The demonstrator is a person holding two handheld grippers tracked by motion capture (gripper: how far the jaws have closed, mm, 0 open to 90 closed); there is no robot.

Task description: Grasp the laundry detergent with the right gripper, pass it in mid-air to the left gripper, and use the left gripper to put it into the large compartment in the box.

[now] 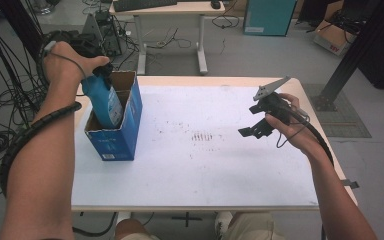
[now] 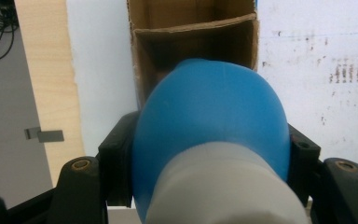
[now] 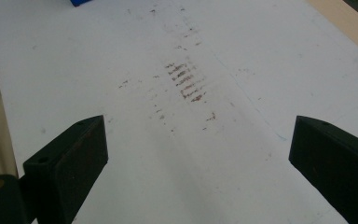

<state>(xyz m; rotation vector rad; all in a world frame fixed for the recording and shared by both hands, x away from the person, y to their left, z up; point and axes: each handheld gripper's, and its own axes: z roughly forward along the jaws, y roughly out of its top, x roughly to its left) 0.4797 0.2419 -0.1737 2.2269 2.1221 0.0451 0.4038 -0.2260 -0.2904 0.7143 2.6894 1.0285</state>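
A blue bottle (image 1: pixel 102 100), clamped between the fingers of the left gripper (image 1: pixel 97 70), is held partway down inside the open blue carton (image 1: pixel 117 135) on the desk (image 1: pixel 205 165), not yet released, while the right gripper (image 1: pixel 257 129) is held wide apart and empty above the desk.

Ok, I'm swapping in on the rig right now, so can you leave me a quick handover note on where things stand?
Left gripper: shut on the blue bottle, gripping its upper end, above the open cardboard box at the table's left.
Right gripper: open, holding nothing, held above the white table at the right.
Done: bottle's lower part is already inside the box, leaning slightly; I cannot tell whether it touches the bottom.
Left: probably lower it fully, open the jaws, withdraw.
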